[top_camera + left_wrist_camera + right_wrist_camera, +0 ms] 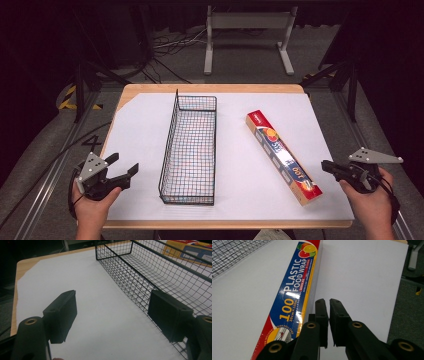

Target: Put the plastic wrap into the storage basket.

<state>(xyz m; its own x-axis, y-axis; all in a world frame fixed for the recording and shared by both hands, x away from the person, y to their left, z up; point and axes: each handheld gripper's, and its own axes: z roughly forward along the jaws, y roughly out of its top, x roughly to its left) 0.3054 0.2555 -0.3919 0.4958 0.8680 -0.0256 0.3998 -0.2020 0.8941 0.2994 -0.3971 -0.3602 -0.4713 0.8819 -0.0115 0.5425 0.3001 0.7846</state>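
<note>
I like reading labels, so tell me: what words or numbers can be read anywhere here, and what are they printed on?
"PLASTIC FOOD WRAP": on the top face of the long box.
"100": in yellow on the same box, also seen in the high view.
"30cm×100m": small, under the "100".
Red strip beside "FOOD WRAP" and the curved line near the box's end: too small to read.

One wire basket (189, 150), one plastic-wrap box (282, 156), two hand-held grippers.
</note>
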